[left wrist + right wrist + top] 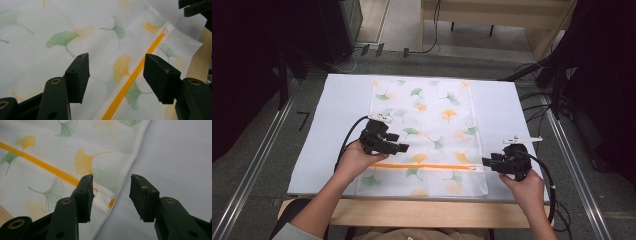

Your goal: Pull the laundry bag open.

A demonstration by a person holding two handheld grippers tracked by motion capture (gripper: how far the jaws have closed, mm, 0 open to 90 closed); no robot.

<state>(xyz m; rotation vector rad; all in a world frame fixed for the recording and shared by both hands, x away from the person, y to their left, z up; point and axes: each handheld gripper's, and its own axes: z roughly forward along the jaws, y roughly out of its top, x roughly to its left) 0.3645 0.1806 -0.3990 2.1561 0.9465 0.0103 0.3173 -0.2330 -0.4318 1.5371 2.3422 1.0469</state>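
The zippered bag (427, 135), white with a ginkgo-leaf print, is lying flat on the white table cover (337, 100), its orange zipper (427, 165) running across near your edge of the table. You are holding your left gripper (403, 148) over the bag's left part, just above the zipper line, jaws standing apart with nothing between them; in the left gripper view the zipper (132, 80) is passing beneath the gap. You are holding your right gripper (486, 162) at the bag's right edge, level with the zipper's end. Its jaws are also standing apart, gripping nothing, with the zipper pull (95, 192) sitting just beside the left jaw. Both your forearms are reaching in from the near edge, grippers pointing inward toward each other.
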